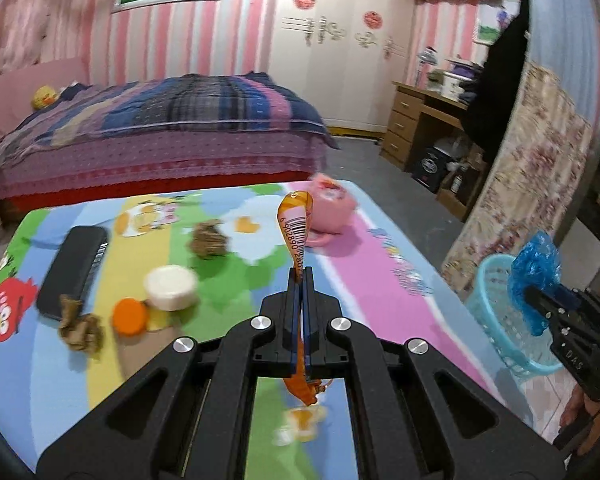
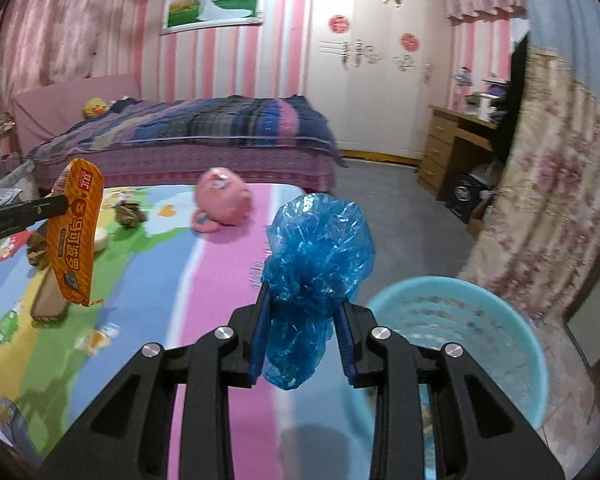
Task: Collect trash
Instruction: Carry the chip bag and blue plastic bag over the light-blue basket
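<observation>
Left hand-held gripper pinched tight on an orange wrapper above the surface, right hand-held gripper squeezing a blue plastic bag beside the blue basket, probably ready for dropping in.

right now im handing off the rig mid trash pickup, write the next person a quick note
Left gripper: shut on the orange wrapper, held up above the mat.
Right gripper: shut on the blue bag, a crumpled plastic wad, beside the basket and not yet over it.
Basket: off the mat's right edge; it looks empty as far as the blurred view shows.
Done: two pieces lifted, none dropped in yet.
Left: drop both in the basket, then probably the two brown paper wads on the mat. The black case, pink toy, white disc and orange cap may not be trash; judge before you grab.
</observation>
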Tool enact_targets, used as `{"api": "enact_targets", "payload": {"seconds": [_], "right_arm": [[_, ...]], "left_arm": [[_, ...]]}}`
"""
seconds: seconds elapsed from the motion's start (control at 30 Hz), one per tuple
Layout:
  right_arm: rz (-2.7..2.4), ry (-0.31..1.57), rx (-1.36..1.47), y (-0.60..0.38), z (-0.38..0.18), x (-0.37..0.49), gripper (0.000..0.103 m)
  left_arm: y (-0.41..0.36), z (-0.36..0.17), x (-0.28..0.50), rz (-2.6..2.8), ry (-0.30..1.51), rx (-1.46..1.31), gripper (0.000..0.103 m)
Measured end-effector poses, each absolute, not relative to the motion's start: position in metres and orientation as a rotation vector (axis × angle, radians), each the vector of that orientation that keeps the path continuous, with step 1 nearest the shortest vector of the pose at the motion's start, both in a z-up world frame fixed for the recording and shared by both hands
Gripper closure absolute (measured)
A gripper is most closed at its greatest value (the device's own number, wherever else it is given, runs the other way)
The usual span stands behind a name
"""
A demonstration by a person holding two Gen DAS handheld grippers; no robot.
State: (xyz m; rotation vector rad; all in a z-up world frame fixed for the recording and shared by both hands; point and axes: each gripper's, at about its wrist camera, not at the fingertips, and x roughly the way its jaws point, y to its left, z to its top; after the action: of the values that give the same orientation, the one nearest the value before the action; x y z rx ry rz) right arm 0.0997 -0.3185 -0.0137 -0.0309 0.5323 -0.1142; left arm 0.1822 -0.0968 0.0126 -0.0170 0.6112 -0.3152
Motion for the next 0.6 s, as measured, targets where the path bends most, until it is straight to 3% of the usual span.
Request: {"api": "enact_targets", "payload": {"seconds": [0.6], "right_arm": [[-0.322,0.516,0.087,-0.445,-0.030,0.038,0.073]], "left_arm": [[-0.235,0.007,0.159,-0.555,0.550,-0.067,0.103]]}}
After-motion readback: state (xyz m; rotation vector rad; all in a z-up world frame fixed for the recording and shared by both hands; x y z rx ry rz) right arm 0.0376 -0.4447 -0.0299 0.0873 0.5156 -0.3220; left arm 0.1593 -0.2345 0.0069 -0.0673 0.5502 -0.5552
